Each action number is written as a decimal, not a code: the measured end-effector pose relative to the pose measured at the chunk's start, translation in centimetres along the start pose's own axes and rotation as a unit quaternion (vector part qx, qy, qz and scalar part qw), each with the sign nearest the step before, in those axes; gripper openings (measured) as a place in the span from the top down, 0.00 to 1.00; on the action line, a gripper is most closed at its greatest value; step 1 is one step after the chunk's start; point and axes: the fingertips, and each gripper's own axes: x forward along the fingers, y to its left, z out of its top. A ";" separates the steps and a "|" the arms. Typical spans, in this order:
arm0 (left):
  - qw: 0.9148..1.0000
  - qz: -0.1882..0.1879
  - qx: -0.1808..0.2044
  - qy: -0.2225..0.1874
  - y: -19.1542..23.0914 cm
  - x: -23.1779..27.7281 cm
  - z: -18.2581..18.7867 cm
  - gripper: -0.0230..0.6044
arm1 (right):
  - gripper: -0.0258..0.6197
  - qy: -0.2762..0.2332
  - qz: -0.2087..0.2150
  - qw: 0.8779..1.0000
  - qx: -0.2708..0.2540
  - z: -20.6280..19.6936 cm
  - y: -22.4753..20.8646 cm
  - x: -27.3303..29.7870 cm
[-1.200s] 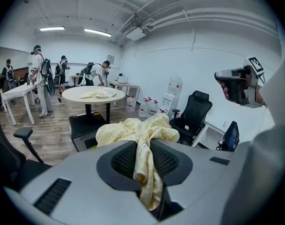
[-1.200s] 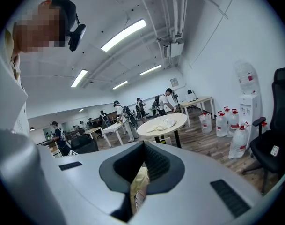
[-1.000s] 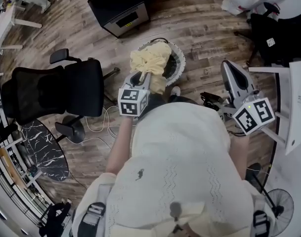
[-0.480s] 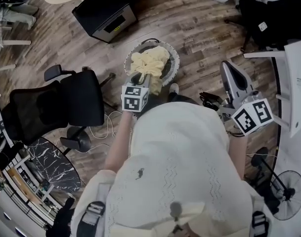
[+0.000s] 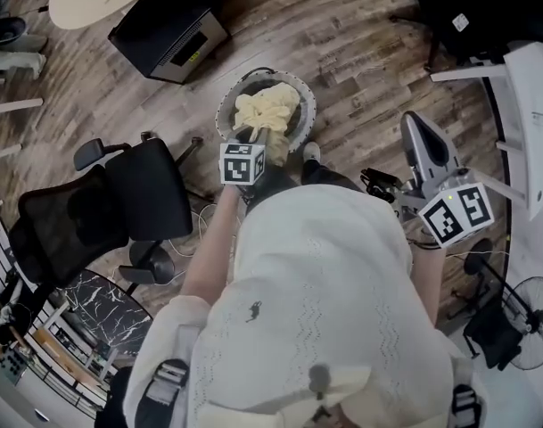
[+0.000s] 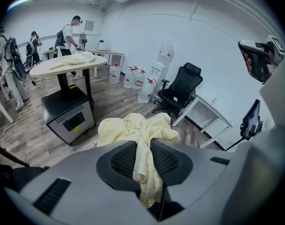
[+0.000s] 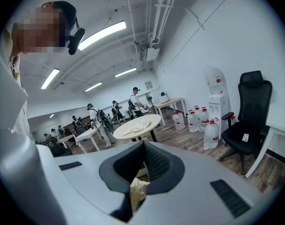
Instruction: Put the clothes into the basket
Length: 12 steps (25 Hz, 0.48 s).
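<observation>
Left gripper: fingers are clamping a crumpled pale yellow cloth. One strip is running down between the pads, which are standing slightly apart around it. The bulk is bunching just beyond the fingertips.

From the head view this gripper is pointing steeply down. The cloth is sitting directly past its tips, over and within a round grey mesh-sided basket on the wooden plank floor. Cannot tell whether the cloth is resting on the basket's bottom.

Beyond the left fingers and off to their left, a black box-shaped cabinet with a grey front is standing. Past it is a round pale-topped table. Farther beyond the fingers, to their right, is a black office chair.

Right gripper: fingers are meeting at the tips, well apart from the basket. A pale yellowish scrap is showing low in the gap behind the tips; cannot tell what it is.
</observation>
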 end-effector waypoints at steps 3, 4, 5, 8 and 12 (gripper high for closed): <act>1.000 -0.003 -0.002 0.013 0.4 1.5 0.0 0.81 | 0.95 -0.001 -0.016 1.000 0.008 -0.3 -0.6 -0.1; 1.000 -0.003 -0.002 0.017 0.6 1.9 -0.1 0.81 | 0.95 -0.001 -0.021 1.000 0.010 -0.3 -0.8 -0.1; 1.000 -0.004 -0.003 0.023 0.7 2.4 -0.1 0.81 | 0.95 -0.002 -0.025 1.000 0.012 -0.3 -1.0 -0.2; 0.999 -0.006 -0.016 0.042 1.2 3.9 -0.5 0.81 | 0.95 -0.002 -0.038 0.999 0.016 -0.5 -1.6 -0.4; 0.997 -0.013 -0.036 0.068 2.3 5.8 -1.4 0.81 | 0.95 -0.006 -0.061 0.998 0.022 -0.7 -1.8 -0.9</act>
